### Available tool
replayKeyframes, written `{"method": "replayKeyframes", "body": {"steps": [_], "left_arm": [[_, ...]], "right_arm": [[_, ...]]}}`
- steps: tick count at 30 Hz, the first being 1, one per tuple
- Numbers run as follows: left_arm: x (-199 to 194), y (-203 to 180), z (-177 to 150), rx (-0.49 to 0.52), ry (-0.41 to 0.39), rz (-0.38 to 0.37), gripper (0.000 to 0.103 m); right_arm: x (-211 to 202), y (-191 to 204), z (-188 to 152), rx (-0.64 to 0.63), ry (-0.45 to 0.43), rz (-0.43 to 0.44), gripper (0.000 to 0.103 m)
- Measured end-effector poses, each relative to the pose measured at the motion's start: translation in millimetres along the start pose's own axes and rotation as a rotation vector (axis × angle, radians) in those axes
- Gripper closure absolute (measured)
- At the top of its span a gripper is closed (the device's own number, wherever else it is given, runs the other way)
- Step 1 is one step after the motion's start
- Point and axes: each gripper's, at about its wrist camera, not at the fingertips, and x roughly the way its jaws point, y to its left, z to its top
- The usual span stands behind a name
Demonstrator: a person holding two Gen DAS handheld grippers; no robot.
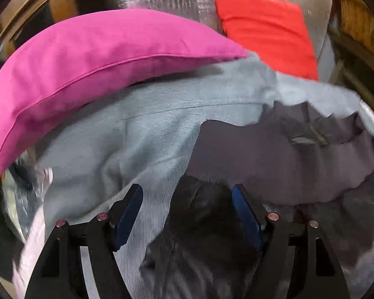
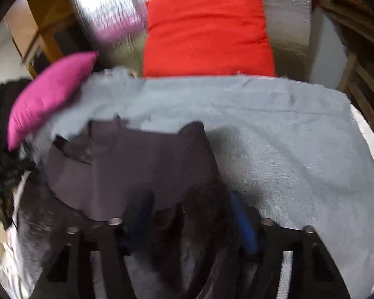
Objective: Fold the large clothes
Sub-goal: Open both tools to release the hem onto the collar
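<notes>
Dark grey-purple knit garment with a short zip (image 1: 281, 159) lay rumpled on the pale blue-grey fleece blanket (image 1: 142, 134) covering the seat, in front of the magenta cushion (image 1: 87, 62) and red cushion (image 1: 266, 27). No neat fold was visible; judged early, most folding left.

Left gripper (image 1: 187, 214) stood spread wide, dark cloth lying between its blue pads but unpinched. Right gripper (image 2: 187, 221) had dark fabric draped through and over its fingers; motion blur hid whether it clamped it, so cannot tell. Garment's full outline, sleeves and hem were cut off at the frame bottoms.
</notes>
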Motion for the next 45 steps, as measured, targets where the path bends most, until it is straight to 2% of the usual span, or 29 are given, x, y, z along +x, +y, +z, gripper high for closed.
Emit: {"method": "replayKeyframes", "body": {"steps": [3, 6, 8, 9, 10, 11, 13, 15, 17, 19, 21, 24, 26, 28, 30, 31, 32, 33, 34, 36, 38, 41, 43, 45], "left_arm": [[14.9, -2.7, 7.6, 0.014, 0.031, 0.006, 0.028], [21.7, 0.3, 9.0, -0.025, 0.044, -0.017, 0.03], [24.2, 0.6, 8.6, -0.045, 0.048, -0.031, 0.07], [29.1, -0.4, 7.8, -0.055, 0.081, -0.005, 0.083], [29.4, -1.9, 5.5, -0.059, 0.081, 0.009, 0.086], [25.9, -3.6, 3.9, -0.046, 0.063, 0.033, 0.087], [12.4, -2.1, 2.1, -0.056, 0.007, 0.059, 0.089], [1.5, 12.1, 1.4, -0.14, -0.035, 0.047, 0.089], [14.6, 21.7, -0.4, -0.192, 0.006, 0.037, 0.089], [33.8, 21.7, -5.9, -0.203, 0.052, 0.063, 0.089], [41.6, 24.8, -9.6, -0.222, 0.07, 0.066, 0.089], [43.2, 32.4, -11.1, -0.248, 0.077, 0.046, 0.088], [43.5, 32.1, -10.3, -0.241, 0.081, 0.055, 0.088], [34.6, 27.3, -9.6, -0.22, 0.047, 0.071, 0.085], [16.6, 27.9, -12.0, -0.207, 0.011, 0.067, 0.082], [5.1, 26.7, -12.2, -0.21, -0.007, 0.068, 0.076], [-8.4, 26.1, -12.9, -0.21, -0.032, 0.087, 0.071], [-20.6, 26.2, -14.0, -0.205, -0.057, 0.098, 0.061], [-36.5, 25.2, -15.8, -0.195, -0.096, 0.107, 0.051], [-73.3, 19.7, -23.6, -0.163, -0.173, 0.133, 0.046], [-94.4, 8.9, -29.0, -0.14, -0.222, 0.108, 0.046], [-122.1, -10.4, -54.1, -0.119, -0.253, 0.061, 0.044], [-130.5, -34.5, -71.2, -0.101, -0.257, 0.017, 0.043], [-123.4, -63.0, -81.0, -0.066, -0.258, 0.0, 0.043]], "right_arm": [[14.0, -9.2, -0.7, 0.003, 0.03, 0.003, 0.041], [14.0, -12.3, 0.7, 0.011, 0.009, 0.028, 0.041], [17.1, -10.4, 3.4, 0.029, 0.027, 0.038, 0.041], [18.9, -7.9, 4.2, 0.028, 0.032, 0.037, 0.045], [19.0, -5.7, 4.6, 0.027, 0.034, 0.035, 0.057], [19.4, -3.7, 4.5, 0.021, 0.039, 0.019, 0.08], [13.1, 2.2, 5.1, 0.005, 0.014, -0.011, 0.085], [-5.6, 5.3, 6.0, 0.003, -0.04, -0.021, 0.086], [-22.8, -6.5, 6.9, 0.066, -0.1, -0.003, 0.087], [-6.0, -21.4, 4.2, 0.141, -0.067, -0.021, 0.087], [13.5, -22.6, -4.0, 0.148, -0.037, -0.043, 0.087], [26.0, -37.9, -12.6, 0.24, -0.038, -0.01, 0.087], [28.6, -40.0, -13.7, 0.253, -0.04, -0.006, 0.087], [28.3, -39.8, -13.6, 0.266, -0.037, -0.011, 0.086], [25.3, -39.3, -14.0, 0.288, -0.038, 0.0, 0.079], [22.3, -38.7, -14.0, 0.293, -0.044, 0.018, 0.075], [16.6, -38.8, -15.1, 0.301, -0.055, 0.034, 0.061], [8.0, -39.6, -16.8, 0.31, -0.072, 0.042, 0.037], [-4.8, -41.6, -19.8, 0.322, -0.102, 0.044, 0.031], [-31.2, -46.5, -28.1, 0.347, -0.15, 0.054, 0.031], [-47.1, -44.9, -37.2, 0.328, -0.138, 0.07, 0.031], [-60.4, -28.8, -52.3, 0.217, -0.101, 0.063, 0.031], [-58.1, -21.1, -61.5, 0.163, -0.075, 0.017, 0.031], [-47.7, -18.7, -66.3, 0.152, -0.045, 0.0, 0.031]]}}
